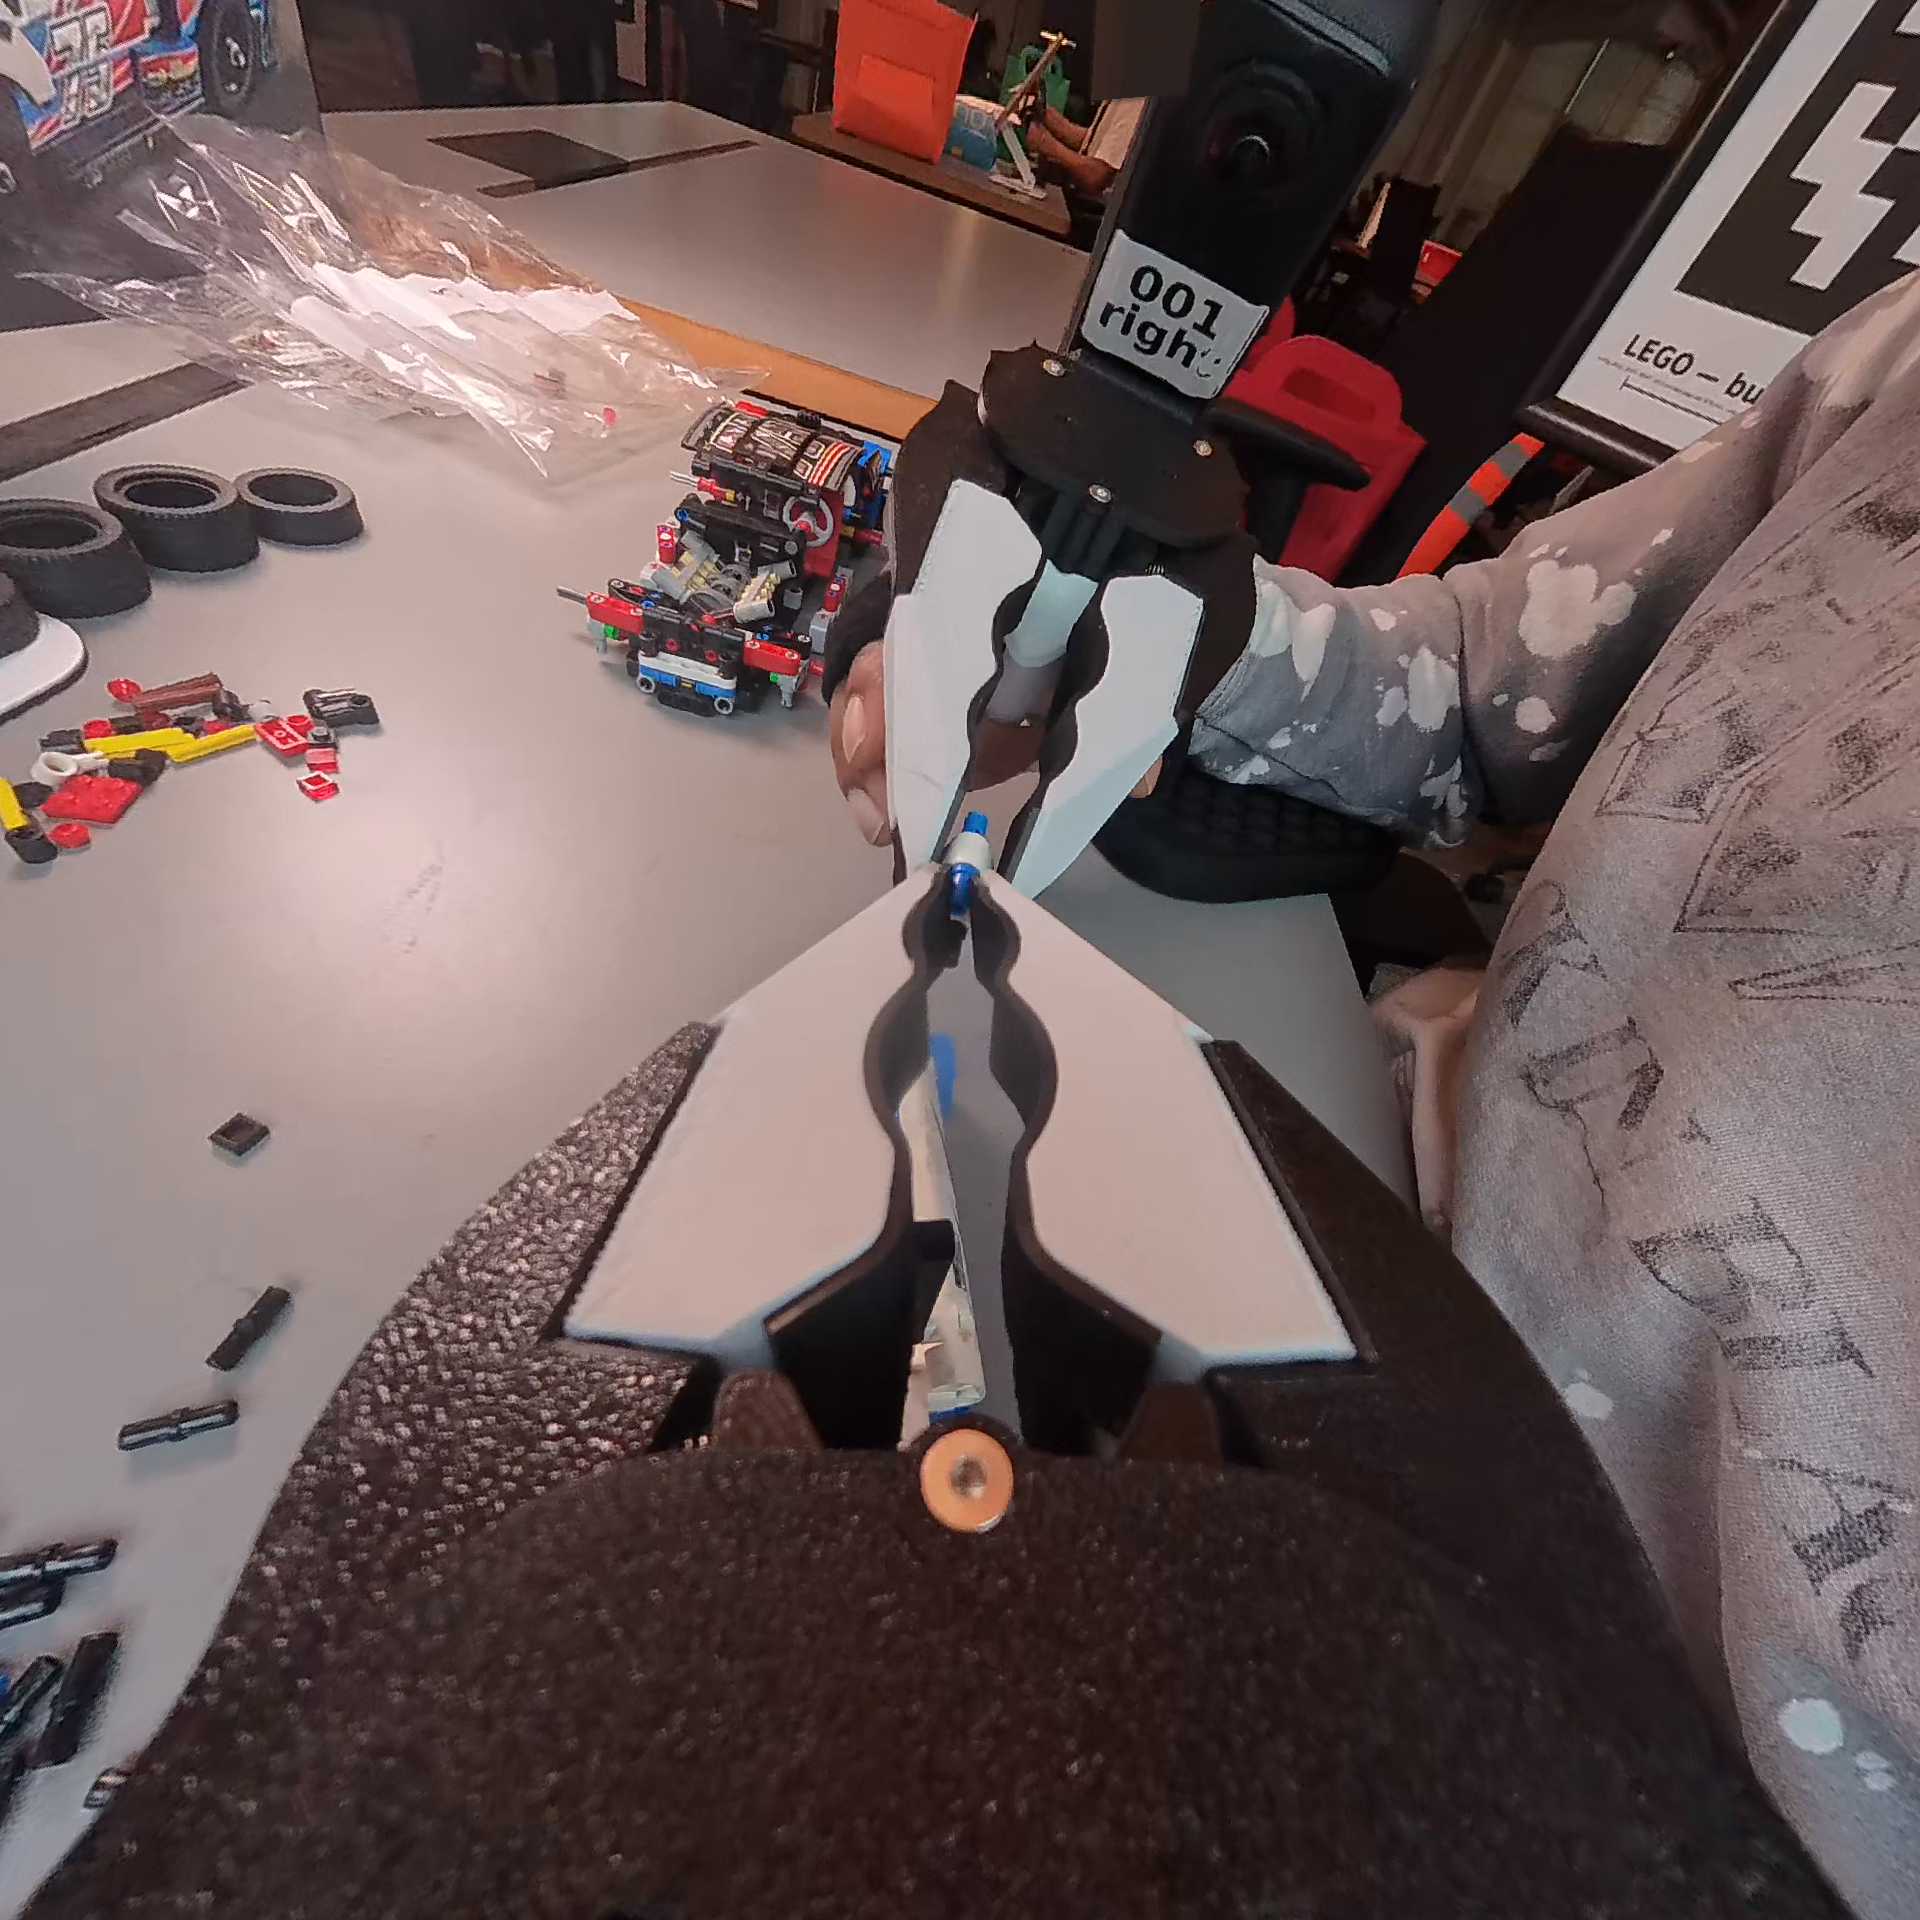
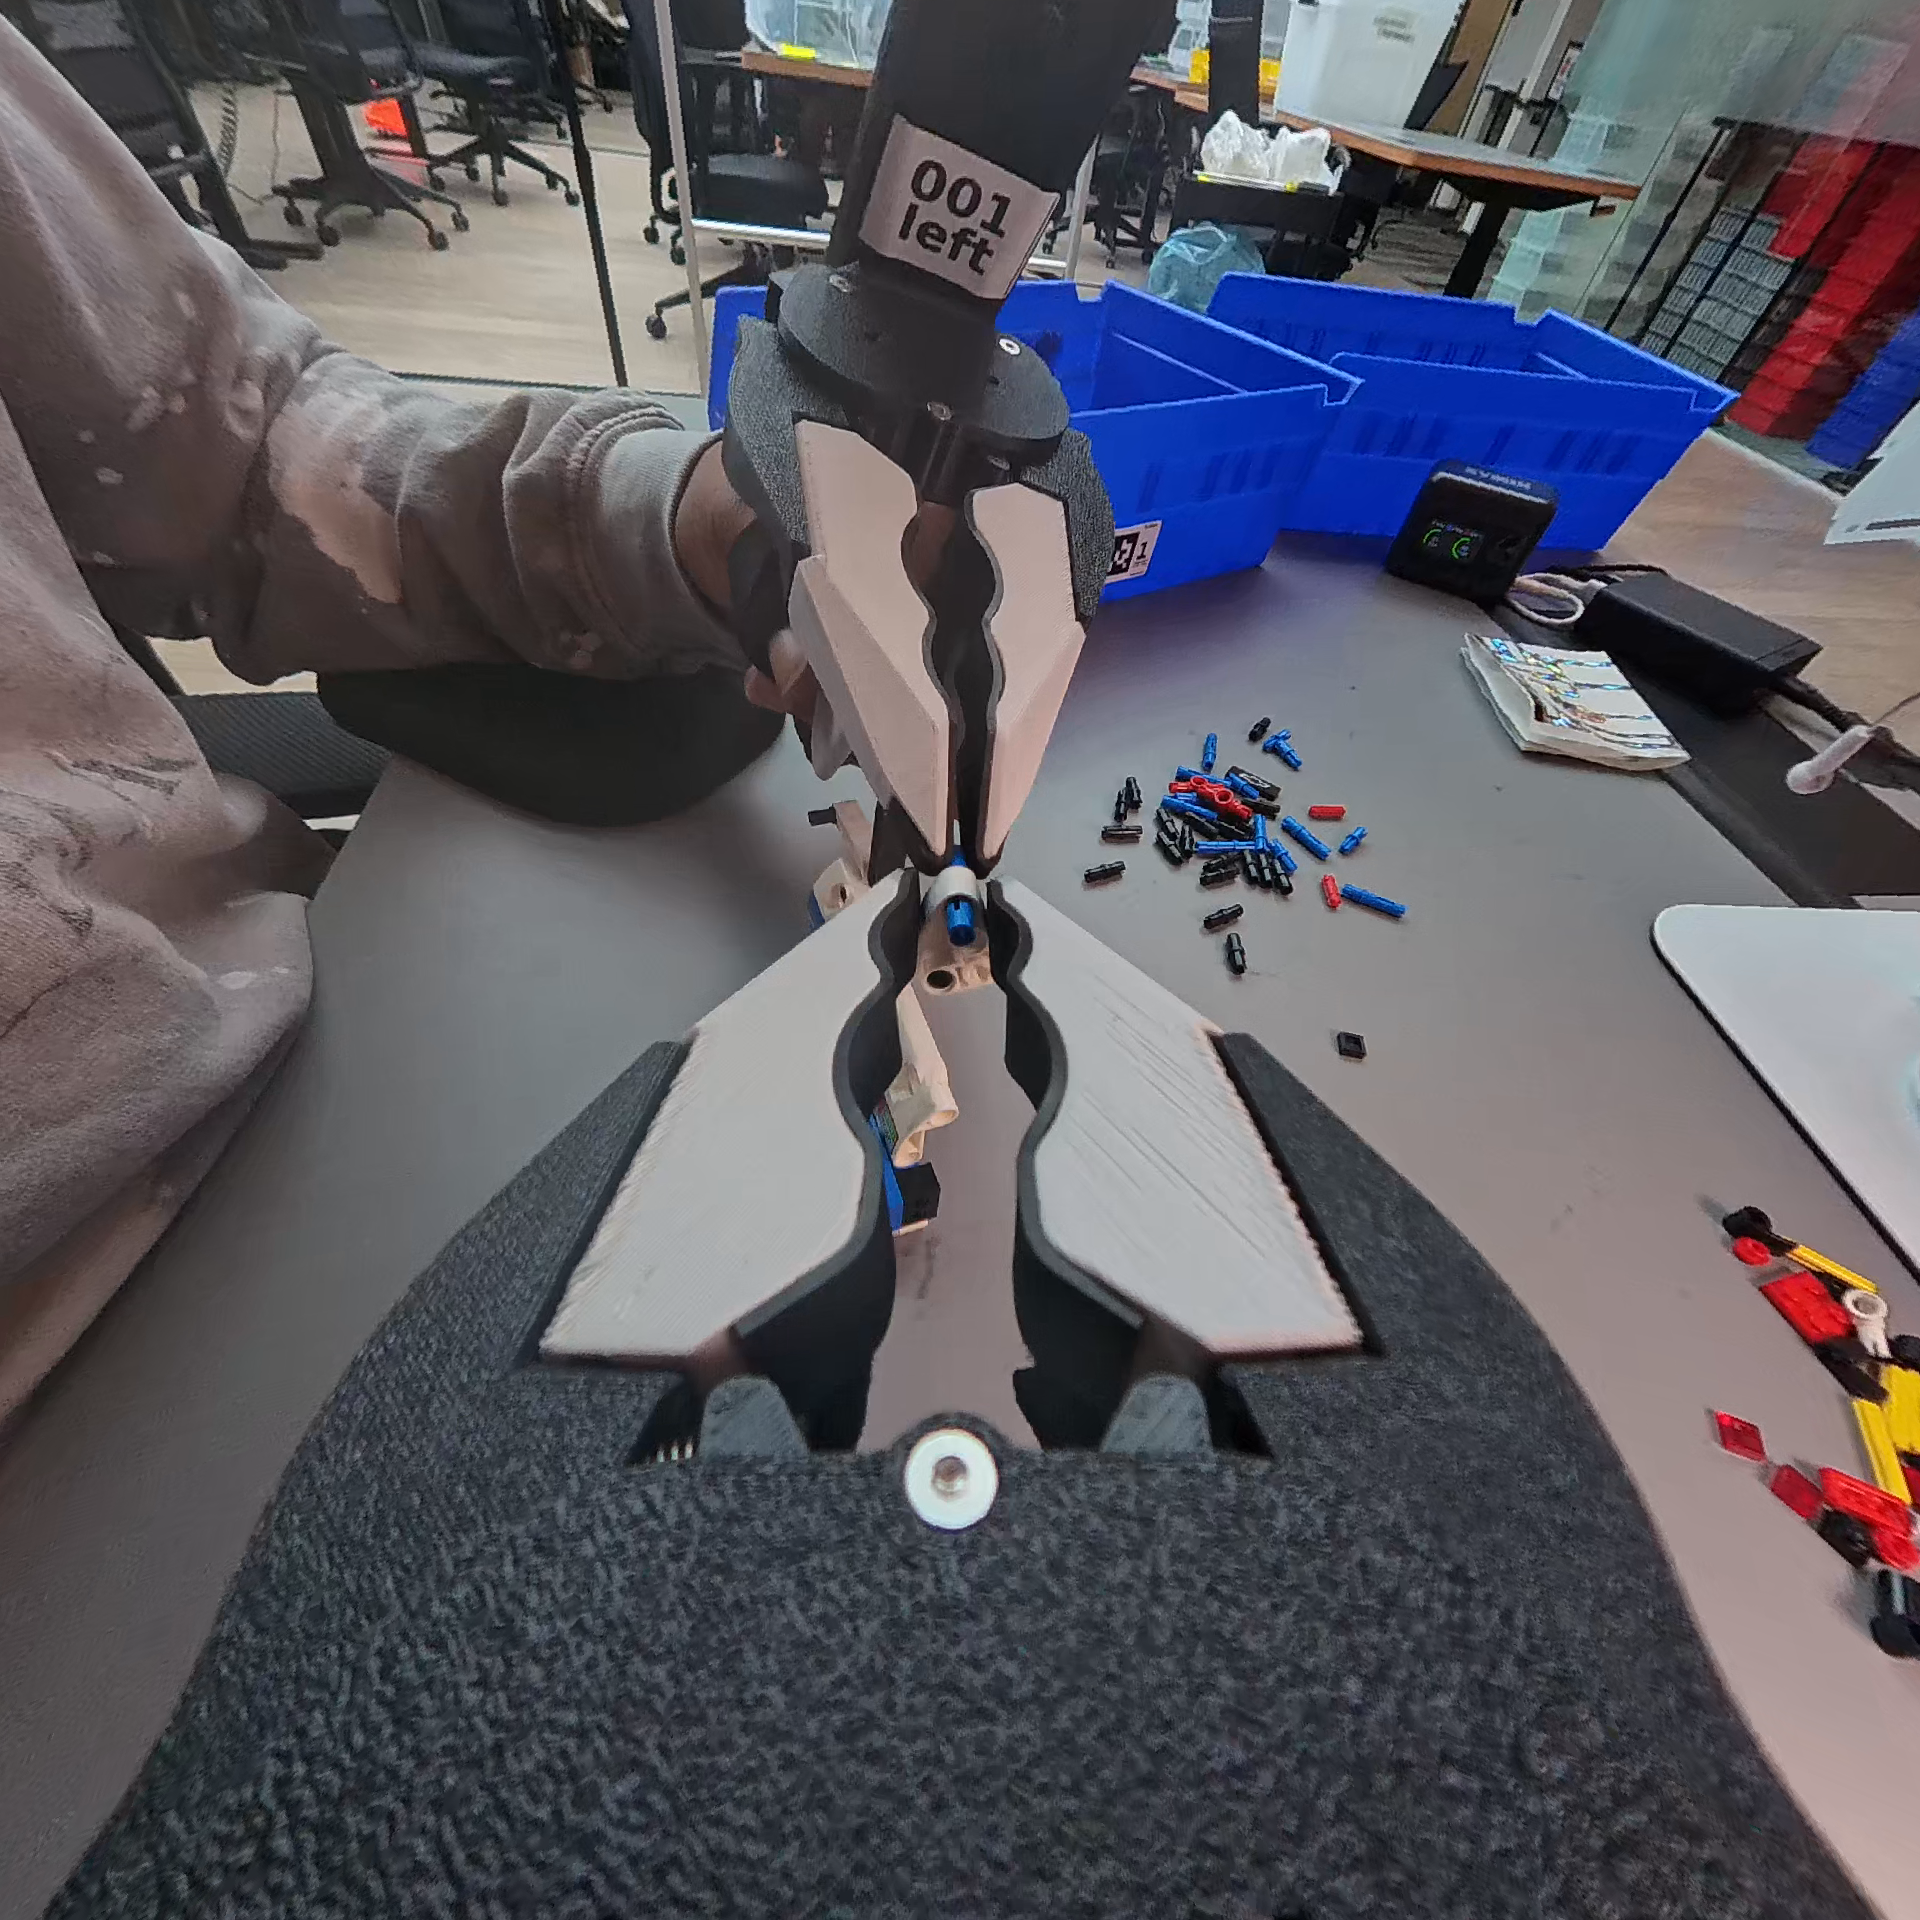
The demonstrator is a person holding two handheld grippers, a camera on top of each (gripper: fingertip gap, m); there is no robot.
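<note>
The blue pin (image 2: 958, 918), pushed through a small white connector (image 2: 951, 891), sits above the table (image 2: 1455, 997) between the two meeting grippers. The left gripper (image 2: 958, 854) pinches the pin's far end. The right gripper (image 2: 954, 902) has its fingers closed on the connector; loose pins (image 2: 1236, 821) lie far right.

Two grippers meet tip to tip — beyond the left gripper (image 1: 961, 883), three loose black tyres (image 1: 171, 520); behind the right gripper's (image 2: 951, 883) partner, two blue bins (image 2: 1351, 436).
</note>
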